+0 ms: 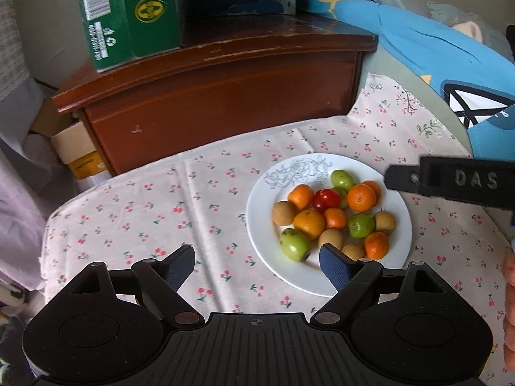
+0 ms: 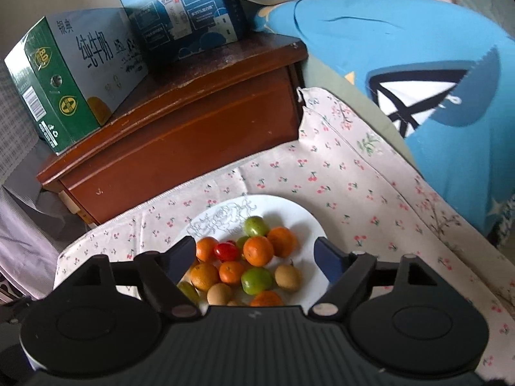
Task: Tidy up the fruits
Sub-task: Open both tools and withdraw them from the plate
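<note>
Fruit-heaped plate — floral cloth

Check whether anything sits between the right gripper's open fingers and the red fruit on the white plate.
Nothing visible blocks it from above. The right gripper is open over the white round plate, holding nothing. The small red fruit is hemmed in by an orange mandarin on its left and another mandarin on its right, leaving little finger room.

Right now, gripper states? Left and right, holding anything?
Left gripper: open, holding nothing, over the cloth beside the plate.
Right gripper: open, empty, above the fruit on the plate.
</note>
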